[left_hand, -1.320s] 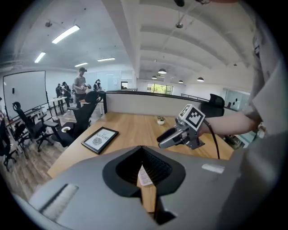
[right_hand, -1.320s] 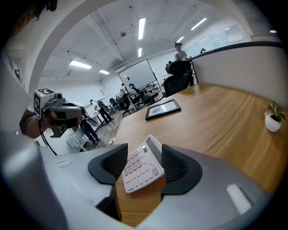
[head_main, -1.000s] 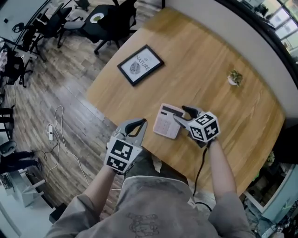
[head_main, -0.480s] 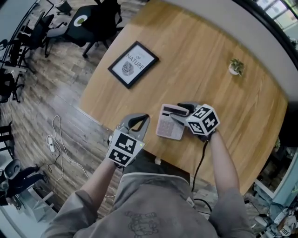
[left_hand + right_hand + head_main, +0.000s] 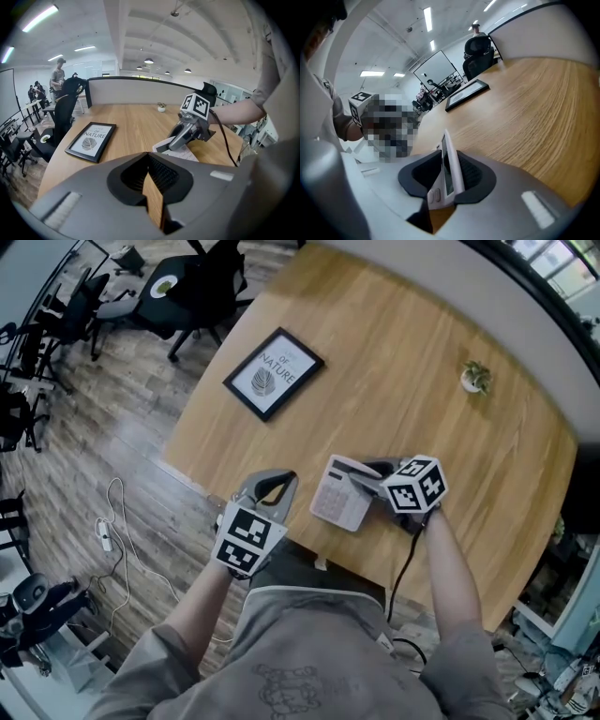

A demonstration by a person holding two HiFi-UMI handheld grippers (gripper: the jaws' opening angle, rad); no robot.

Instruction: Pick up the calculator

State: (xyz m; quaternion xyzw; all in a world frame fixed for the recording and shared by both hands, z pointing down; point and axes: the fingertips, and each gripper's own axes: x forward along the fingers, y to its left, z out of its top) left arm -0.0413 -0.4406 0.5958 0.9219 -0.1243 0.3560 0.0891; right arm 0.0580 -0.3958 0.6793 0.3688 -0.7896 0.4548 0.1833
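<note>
Calculator (image 5: 339,497) now tilts off the table (image 5: 422,362), as right gripper (image 5: 364,474) has just closed its jaws on one edge to lift it, while left gripper (image 5: 274,486) waits with jaws together, empty.

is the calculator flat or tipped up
Tipped up: the calculator, pinched in the right claw, whose jaws have just been closing, has that end raised.

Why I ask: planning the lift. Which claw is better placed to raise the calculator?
Right. The right claw has just been closing on the calculator, whose edge stands between its jaws. The left claw is shut, empty and apart from it.
</note>
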